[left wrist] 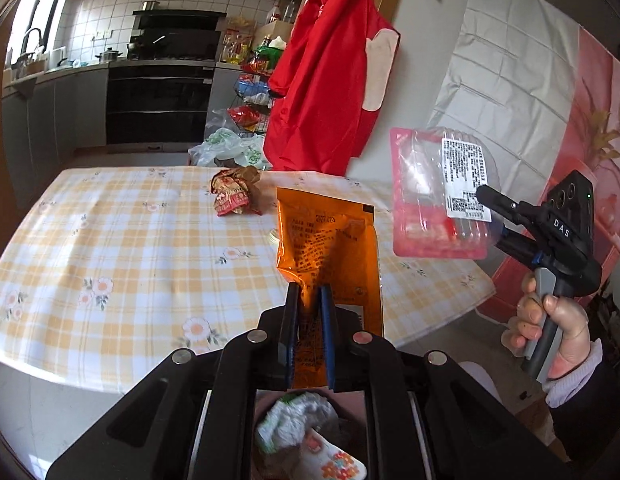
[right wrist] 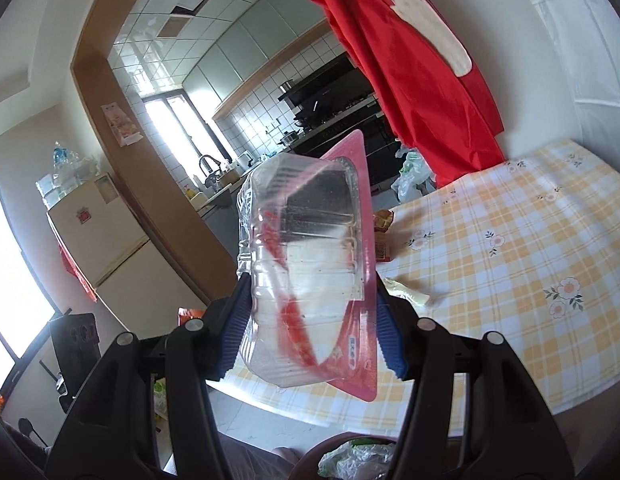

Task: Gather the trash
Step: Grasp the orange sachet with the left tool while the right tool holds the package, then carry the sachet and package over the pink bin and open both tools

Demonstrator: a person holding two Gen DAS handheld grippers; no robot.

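My left gripper (left wrist: 307, 292) is shut on the lower end of an orange foil packet (left wrist: 330, 236), which stands up above the near edge of the checked table (left wrist: 129, 240). To its right, a person's hand (left wrist: 550, 320) holds my right gripper (left wrist: 492, 216). In the right wrist view, the right gripper (right wrist: 312, 292) is shut across a clear plastic blister pack with a pink backing (right wrist: 310, 240), held in the air. The same blister pack (left wrist: 430, 200) hangs above the table's right corner. A crumpled red and gold wrapper (left wrist: 235, 194) lies at the table's far side.
A bin holding crumpled wrappers (left wrist: 305, 432) sits below both grippers, its rim (right wrist: 330, 444) just off the table's near edge. A white scrap (right wrist: 410, 296) lies on the table (right wrist: 510, 260). A red garment (left wrist: 330, 80) hangs behind the table. Kitchen counters and plastic bags lie beyond.
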